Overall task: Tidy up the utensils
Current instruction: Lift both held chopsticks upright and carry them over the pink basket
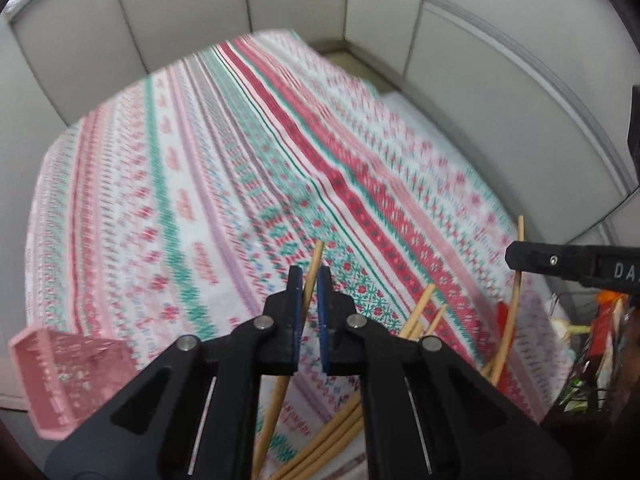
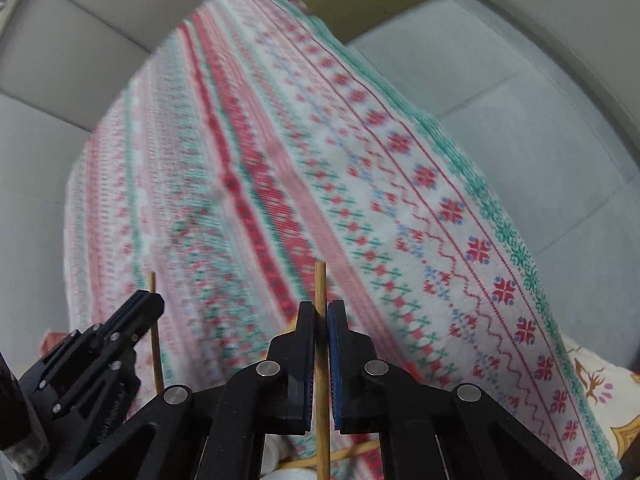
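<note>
Both claws — left claw, right claw — pinch chopsticks; pink basket, blurred, nearby.

Plain light-wood chopsticks. One stands steeply above the patterned cloth, clamped between blue pads. A second stands near upright over the same cloth, likewise pinched. More sticks lie loose on the cloth's near edge in a rough, crossing pile.
</note>
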The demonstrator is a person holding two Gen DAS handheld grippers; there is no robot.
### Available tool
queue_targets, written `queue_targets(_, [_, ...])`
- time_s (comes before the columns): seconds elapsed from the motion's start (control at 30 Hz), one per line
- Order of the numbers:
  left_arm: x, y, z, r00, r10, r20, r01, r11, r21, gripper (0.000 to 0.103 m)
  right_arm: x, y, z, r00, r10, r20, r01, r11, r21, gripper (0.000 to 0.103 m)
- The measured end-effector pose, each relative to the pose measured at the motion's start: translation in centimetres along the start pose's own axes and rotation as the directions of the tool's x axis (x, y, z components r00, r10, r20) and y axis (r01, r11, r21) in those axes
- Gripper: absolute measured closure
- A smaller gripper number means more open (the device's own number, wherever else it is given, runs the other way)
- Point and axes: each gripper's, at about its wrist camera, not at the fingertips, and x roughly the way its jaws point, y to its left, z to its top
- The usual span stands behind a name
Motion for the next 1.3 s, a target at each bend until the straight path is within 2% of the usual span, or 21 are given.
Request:
queue_targets(0.17, [-4.8,2.6,-0.4,0.995,-0.021,0.097,0.026,0.998,-0.053,0.096,-3.9,3.0,-1.3,0.995,0.011,0.096,-0.002,0.996,-0.095,0.098])
queue_targets(0.27, [-8.0,3.6,-1.4,0.986,-0.019,0.165,0.032,0.997,-0.077,0.096,-6.3,5.4,-2.7,0.987,0.027,0.156,0.0,0.986,-0.17,0.098])
queue_targets(0.4, [-11.5,4.9,-2.4,0.969,-0.021,0.245,0.048,0.993,-0.105,0.097,-8.8,7.6,-4.2,0.973,0.045,0.224,0.01,0.971,-0.238,0.098])
queue_targets(0.6, [-15.5,6.5,-3.8,0.934,-0.027,0.357,0.085,0.986,-0.147,0.098,-11.3,10.1,-5.8,0.954,0.098,0.282,-0.015,0.959,-0.282,0.098])
queue_targets(0.8, [-19.5,7.8,-4.4,0.882,-0.003,0.471,0.099,0.979,-0.179,0.098,-12.8,12.3,-6.4,0.933,0.131,0.336,-0.019,0.948,-0.318,0.098])
queue_targets(0.97, [-23.3,9.7,-5.1,0.822,0.062,0.566,0.079,0.972,-0.222,0.098,-13.9,14.6,-6.6,0.911,0.192,0.364,-0.057,0.935,-0.35,0.098])
queue_targets(1.13, [-25.4,12.5,-6.2,0.769,0.148,0.622,0.049,0.956,-0.289,0.098,-14.8,16.9,-6.8,0.882,0.263,0.39,-0.108,0.92,-0.376,0.098])
queue_targets(1.27, [-25.6,14.6,-6.8,0.751,0.205,0.628,0.037,0.936,-0.35,0.098,-14.7,18.5,-6.8,0.864,0.314,0.392,-0.154,0.908,-0.389,0.098])
queue_targets(1.3, [-25.5,14.9,-6.8,0.751,0.212,0.626,0.036,0.932,-0.359,0.098,-14.6,19.1,-6.9,0.858,0.332,0.393,-0.169,0.903,-0.394,0.098])
